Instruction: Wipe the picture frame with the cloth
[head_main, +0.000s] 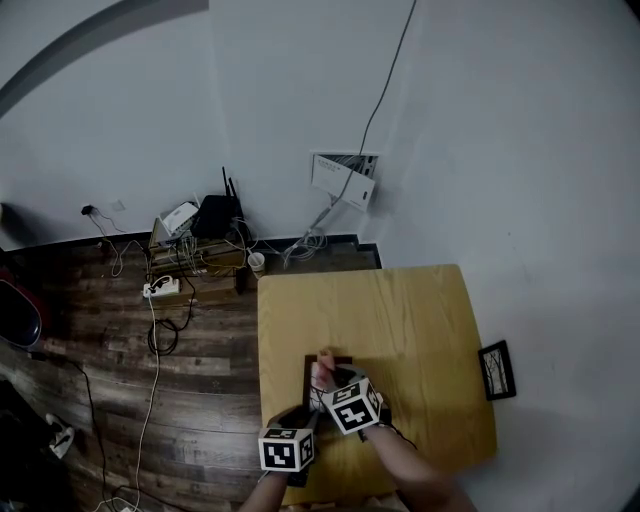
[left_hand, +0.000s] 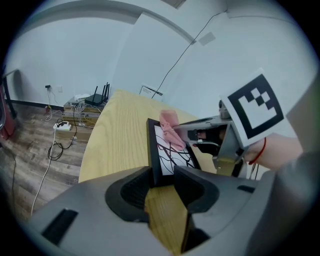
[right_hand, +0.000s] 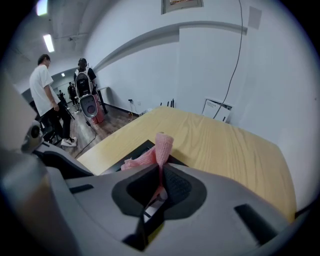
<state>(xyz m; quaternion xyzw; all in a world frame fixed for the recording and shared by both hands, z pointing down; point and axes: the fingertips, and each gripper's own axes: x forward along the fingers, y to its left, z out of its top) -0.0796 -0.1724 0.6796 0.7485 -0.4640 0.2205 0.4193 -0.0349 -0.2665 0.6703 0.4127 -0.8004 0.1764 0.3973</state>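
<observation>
A black picture frame with a branch drawing rests on the light wooden table, near its front edge. My left gripper is shut on the frame's near edge, and its marker cube shows at the bottom of the head view. My right gripper is shut on a pink cloth. The cloth lies against the upper part of the frame's glass. In the head view the cloth covers the frame's middle, and the right gripper sits just over it.
A second small black picture frame lies at the table's right edge. Routers, a power strip and cables clutter the wooden floor by the wall beyond the table. People stand far off to the left in the right gripper view.
</observation>
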